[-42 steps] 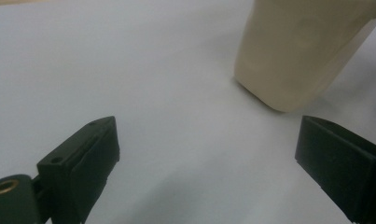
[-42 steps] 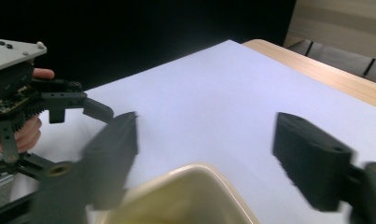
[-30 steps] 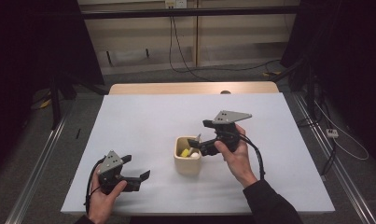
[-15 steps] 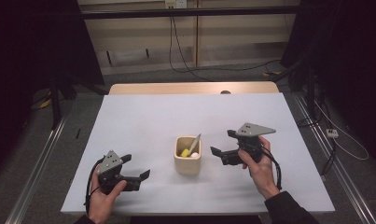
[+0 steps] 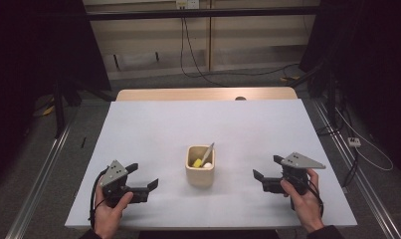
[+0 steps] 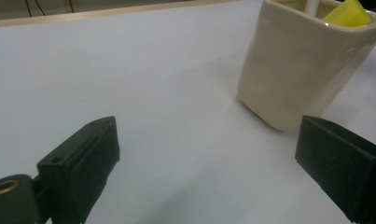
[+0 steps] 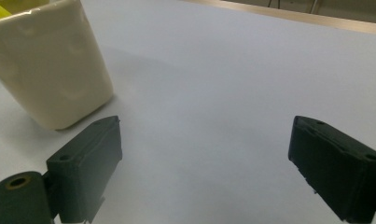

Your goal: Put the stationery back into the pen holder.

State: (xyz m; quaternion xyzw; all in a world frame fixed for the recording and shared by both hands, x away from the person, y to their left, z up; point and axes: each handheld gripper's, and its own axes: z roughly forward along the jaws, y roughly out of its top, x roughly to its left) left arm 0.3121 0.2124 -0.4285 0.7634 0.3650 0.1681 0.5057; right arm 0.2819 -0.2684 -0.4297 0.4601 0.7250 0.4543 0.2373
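Cream cup (image 5: pixel 200 172) on a plain white counter (image 5: pixel 163 129)
A yellow piece (image 5: pixel 197 163) and a white stick (image 5: pixel 208 149) sit inside; both tools have black jaws and grey top plates.

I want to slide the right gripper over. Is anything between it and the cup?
No. In the high view, bare white table lies between the right gripper and the cream cup.

No writing, label, brand, number or sign could be read anywhere in the pictures.
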